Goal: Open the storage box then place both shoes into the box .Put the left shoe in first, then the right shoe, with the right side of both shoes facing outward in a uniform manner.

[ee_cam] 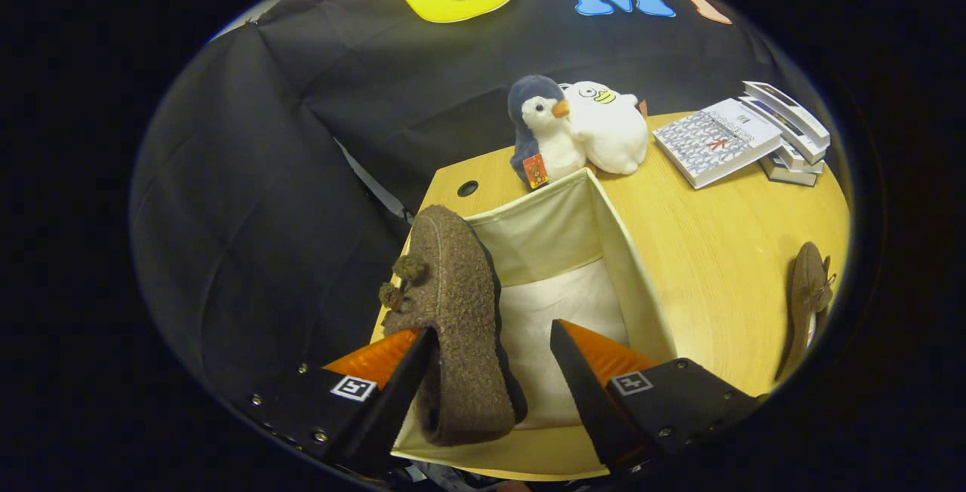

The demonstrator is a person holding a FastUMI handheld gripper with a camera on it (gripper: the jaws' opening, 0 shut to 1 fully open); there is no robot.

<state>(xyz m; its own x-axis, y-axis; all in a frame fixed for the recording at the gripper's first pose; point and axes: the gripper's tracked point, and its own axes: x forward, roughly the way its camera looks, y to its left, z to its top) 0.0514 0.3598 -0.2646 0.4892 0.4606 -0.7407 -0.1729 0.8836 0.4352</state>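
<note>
Gripper (490, 349) fingers spread wide, gripping nothing; left finger touches brown fleece shoe (453, 326) leaning on box (634, 273) left wall. Second shoe (807, 303) on table at 3 o'clock. Shoe likely light, soft, non-slippery; pinch heel rim.

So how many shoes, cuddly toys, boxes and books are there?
Shoes: 2, one against a finger of the open gripper, one on the table
Cuddly toys: 2
Boxes: 1
Books: about 4
Total: about 9
</note>
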